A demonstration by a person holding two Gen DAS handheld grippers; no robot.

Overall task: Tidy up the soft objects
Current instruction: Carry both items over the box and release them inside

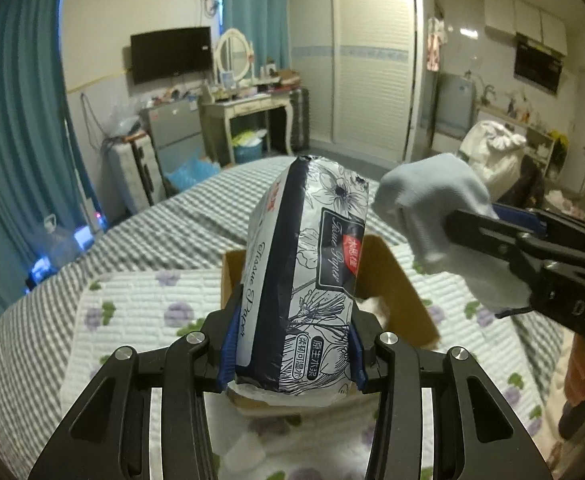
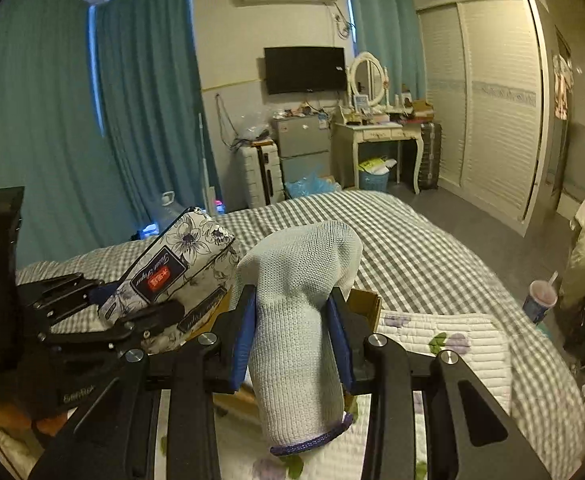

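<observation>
Left tool clamps our tissue pack by its lower end, upright over the open cardboard box on the quilted mat; right tool pinches the pale blue sock just beside it. We judge two risks: the slick, top-heavy pack may pivot and miss the box, and both tools, nearly touching, may collide over the box's narrow opening on the bed.

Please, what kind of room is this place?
Most likely a bedroom in a small flat: a bed with a checked sheet, a wardrobe with sliding doors, and a dressing table with a mirror.
</observation>
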